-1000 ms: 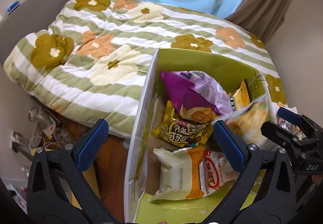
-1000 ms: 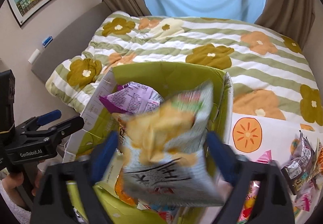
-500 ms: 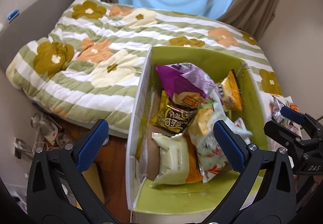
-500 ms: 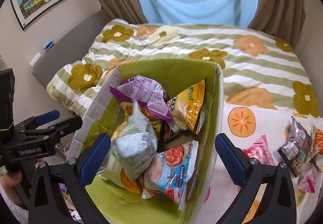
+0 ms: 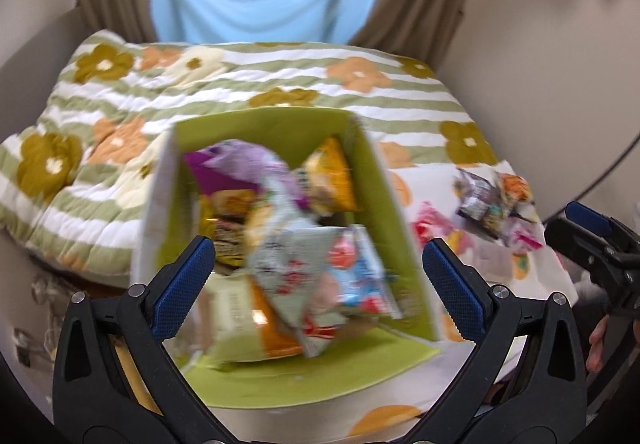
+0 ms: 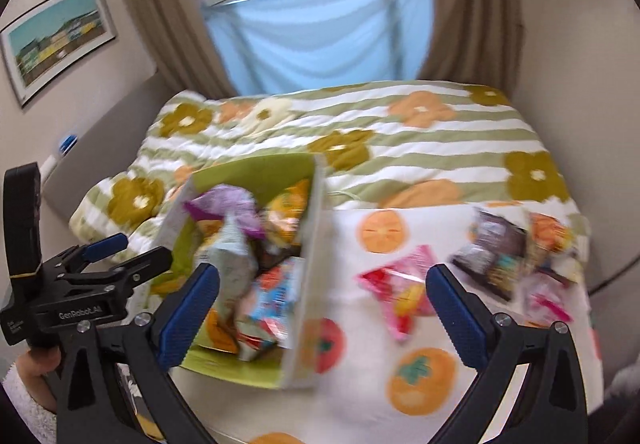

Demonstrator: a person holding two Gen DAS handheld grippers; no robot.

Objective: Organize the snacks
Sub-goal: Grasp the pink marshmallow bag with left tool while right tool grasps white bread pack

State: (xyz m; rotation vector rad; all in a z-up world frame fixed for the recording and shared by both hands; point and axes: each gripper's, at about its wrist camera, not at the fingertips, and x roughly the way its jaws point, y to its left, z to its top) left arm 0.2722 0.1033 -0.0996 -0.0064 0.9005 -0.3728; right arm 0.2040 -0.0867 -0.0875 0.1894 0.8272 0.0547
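Observation:
A green cardboard box (image 5: 272, 128) (image 6: 248, 172) on the bed holds several snack bags, with a pale chip bag (image 5: 288, 244) (image 6: 232, 248) on top. My left gripper (image 5: 318, 264) is open and empty in front of the box. My right gripper (image 6: 322, 292) is open and empty, over the box's right wall and the cloth. A pink snack bag (image 6: 400, 288) (image 5: 432, 224) lies on the fruit-print cloth (image 6: 400, 364). A heap of loose snack bags (image 6: 520, 256) (image 5: 492, 200) lies at the cloth's right side. Both views are blurred.
The flowered striped quilt (image 5: 240, 76) covers the bed behind the box. Curtains and a window (image 6: 320, 24) stand at the back. Walls close in on both sides, with a framed picture (image 6: 56, 40) on the left one. Floor clutter (image 5: 44, 304) lies left of the bed.
My right gripper let the pale chip bag drop into the box, opened and swung right toward the loose snacks. My left gripper pulled back and turned right.

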